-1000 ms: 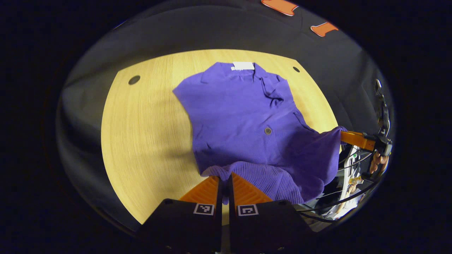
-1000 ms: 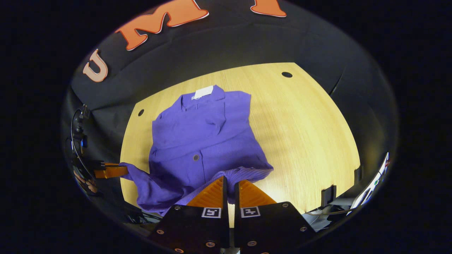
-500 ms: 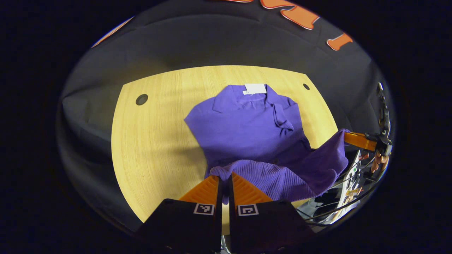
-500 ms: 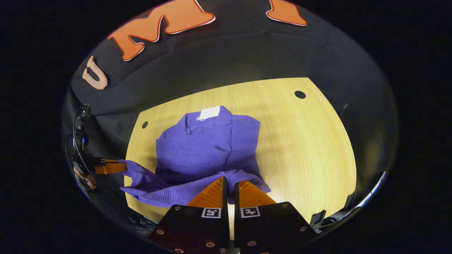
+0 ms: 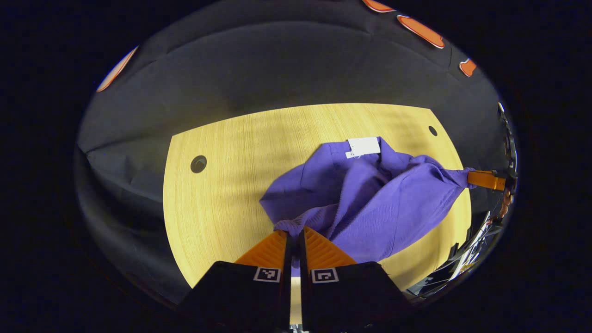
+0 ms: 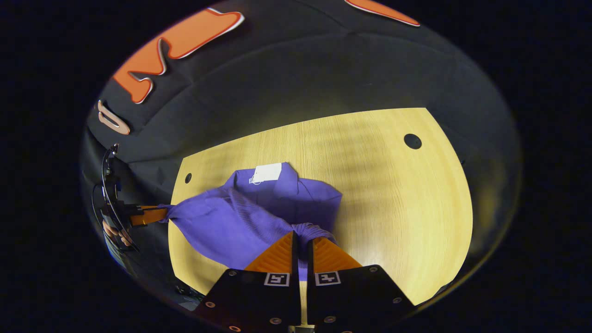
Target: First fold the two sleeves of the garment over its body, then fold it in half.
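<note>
1. Your left gripper (image 5: 293,233) is pinched on one corner of the purple garment's (image 5: 370,203) ribbed hem, both fingers pressed together on a bunched wad of cloth at 6 o'clock in the left gripper view.
2. Your right gripper (image 6: 301,237) is clamped the same way on the other hem corner, at 6 o'clock in the right gripper view.
3. The garment rests with its collar end on the wooden table (image 5: 222,185), the white tag (image 5: 363,146) toward 1 o'clock in the left gripper view. The hem half hangs lifted between your two grippers, sagging in the middle.
4. I judge this as the final fold in half, with the hem travelling toward the collar.
5. Risk: each grip holds only a small bunch of ribbed knit. Pull the corners apart too hard and one may slip out, dropping that side.
6. Risk: the slack belly of cloth could touch down first and crease, or drag the tucked sleeves out of place.
7. Risk: carry one corner farther than the other and the hem lands skewed against the collar line.
8. Risk: hauling forward too low could slide the whole body toward 12 o'clock.
</note>
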Demonstrator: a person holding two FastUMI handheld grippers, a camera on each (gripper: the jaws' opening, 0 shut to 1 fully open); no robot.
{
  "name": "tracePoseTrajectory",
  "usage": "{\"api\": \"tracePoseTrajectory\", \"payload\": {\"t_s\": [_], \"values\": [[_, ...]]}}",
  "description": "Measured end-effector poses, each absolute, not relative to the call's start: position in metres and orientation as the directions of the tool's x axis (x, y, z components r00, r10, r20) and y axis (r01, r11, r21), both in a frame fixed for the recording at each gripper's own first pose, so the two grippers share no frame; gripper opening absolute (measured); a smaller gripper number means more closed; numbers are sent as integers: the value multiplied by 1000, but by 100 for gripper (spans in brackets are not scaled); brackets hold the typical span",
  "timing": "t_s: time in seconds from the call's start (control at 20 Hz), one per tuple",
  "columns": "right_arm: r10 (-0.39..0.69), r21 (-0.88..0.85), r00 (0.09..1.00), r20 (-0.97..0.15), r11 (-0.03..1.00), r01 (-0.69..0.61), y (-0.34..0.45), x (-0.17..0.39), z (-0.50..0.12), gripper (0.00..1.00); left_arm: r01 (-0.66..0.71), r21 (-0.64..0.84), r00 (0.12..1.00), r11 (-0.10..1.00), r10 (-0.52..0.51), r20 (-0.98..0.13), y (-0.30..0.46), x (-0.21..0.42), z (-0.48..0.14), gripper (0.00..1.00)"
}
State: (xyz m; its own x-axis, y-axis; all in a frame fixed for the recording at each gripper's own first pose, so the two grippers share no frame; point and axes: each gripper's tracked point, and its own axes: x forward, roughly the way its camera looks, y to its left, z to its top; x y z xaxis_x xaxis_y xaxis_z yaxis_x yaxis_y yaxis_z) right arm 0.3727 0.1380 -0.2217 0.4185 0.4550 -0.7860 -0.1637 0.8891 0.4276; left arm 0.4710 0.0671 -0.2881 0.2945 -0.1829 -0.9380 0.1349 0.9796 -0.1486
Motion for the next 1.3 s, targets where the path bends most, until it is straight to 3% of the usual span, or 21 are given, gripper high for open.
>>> {"api": "tracePoseTrajectory", "payload": {"t_s": [0.25, 0.4, 0.6, 0.7, 0.8, 0.85, 0.9, 0.95, 1.0, 1.05, 1.1, 1.2, 1.3], "values": [[494, 472, 381, -782, 867, -157, 152, 414, -243, 5, 91, -69, 371, 993, -98, -923, 66, 515, -306, 10], [531, 547, 385, -755, 834, -78, 164, 435, -248, 6, 82, -24, 422, 996, -57, -905, 71, 534, -314, 10], [563, 625, 440, -699, 781, -7, 174, 461, -242, 16, 80, 27, 499, 996, -16, -867, 73, 561, -317, 17], [570, 652, 478, -668, 759, 6, 175, 473, -236, 22, 66, 46, 518, 997, 5, -855, 73, 563, -314, 34], [564, 667, 515, -645, 745, 19, 171, 480, -227, 40, 60, 66, 554, 996, 22, -832, 71, 570, -309, 39], [563, 674, 533, -632, 739, 19, 169, 484, -223, 35, 61, 109, 581, 992, 54, -812, 75, 576, -305, 52], [556, 675, 546, -627, 737, 25, 164, 485, -218, 51, 63, 149, 618, 987, 79, -782, 80, 585, -298, 65], [547, 674, 565, -618, 738, 24, 160, 487, -213, 54, 63, 181, 641, 981, 99, -761, 85, 592, -292, 77], [533, 667, 582, -614, 745, 21, 155, 488, -209, 54, 61, 203, 654, 977, 115, -748, 87, 594, -287, 82], [515, 655, 605, -607, 756, 13, 149, 488, -204, 71, 56, 204, 669, 977, 115, -734, 89, 594, -279, 83], [502, 644, 626, -597, 765, 1, 145, 487, -197, 56, 47, 196, 687, 980, 111, -718, 87, 593, -271, 77], [483, 625, 661, -574, 780, -27, 139, 479, -180, 59, 25, 170, 725, 985, 99, -682, 86, 592, -249, 84], [454, 593, 702, -549, 804, -57, 130, 472, -163, 71, -3, 134, 770, 991, 87, -632, 84, 591, -231, 88]]}}
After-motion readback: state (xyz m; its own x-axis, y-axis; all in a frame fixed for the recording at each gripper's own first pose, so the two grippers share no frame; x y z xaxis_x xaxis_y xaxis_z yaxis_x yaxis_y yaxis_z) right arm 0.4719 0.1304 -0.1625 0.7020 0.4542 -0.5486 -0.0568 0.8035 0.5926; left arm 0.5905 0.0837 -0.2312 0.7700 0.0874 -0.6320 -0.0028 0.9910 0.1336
